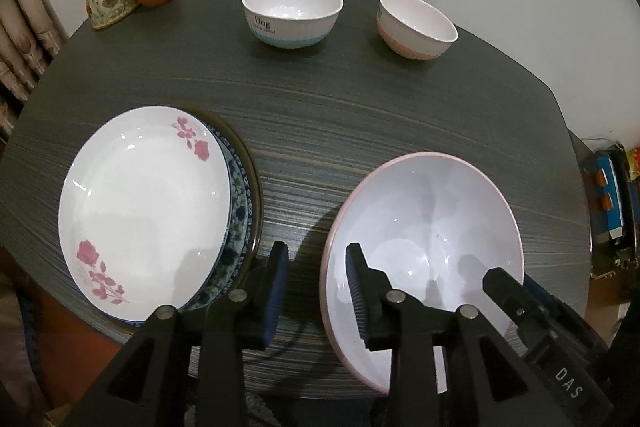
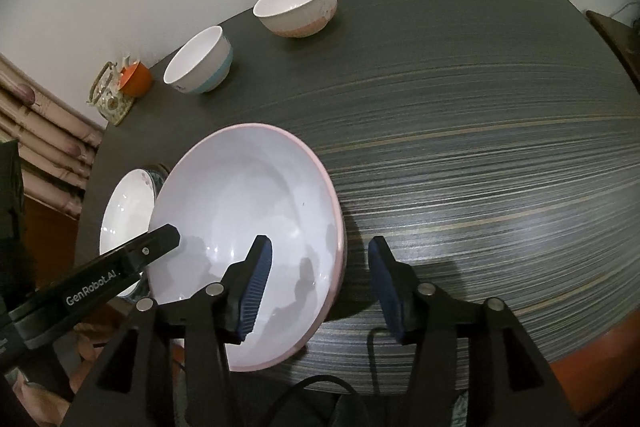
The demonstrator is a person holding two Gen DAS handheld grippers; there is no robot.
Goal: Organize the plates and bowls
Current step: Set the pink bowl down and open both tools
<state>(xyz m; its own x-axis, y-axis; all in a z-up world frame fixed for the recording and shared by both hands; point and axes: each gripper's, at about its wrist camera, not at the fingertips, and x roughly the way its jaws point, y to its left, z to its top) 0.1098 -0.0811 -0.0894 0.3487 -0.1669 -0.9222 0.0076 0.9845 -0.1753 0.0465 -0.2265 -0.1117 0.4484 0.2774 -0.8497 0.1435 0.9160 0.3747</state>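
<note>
Large bowl (image 1: 432, 211) — glossy white inside, pink rim, seemingly empty

White plate (image 1: 144, 195) with pink roses; pale bowl (image 1: 432, 227), pink rim; grey-streaked table (image 1: 340, 115).

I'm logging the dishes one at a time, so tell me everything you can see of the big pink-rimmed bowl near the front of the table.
The big bowl is wide and shallow-sided, glossy white inside with a thin pale pink rim and pink outside, and looks empty. It sits upright on the dark striped table near the front edge, right of the stacked plates and apart from them. The left claw straddles its left rim, the right claw its right rim, each with one finger inside and one outside; neither presses on it.
</note>
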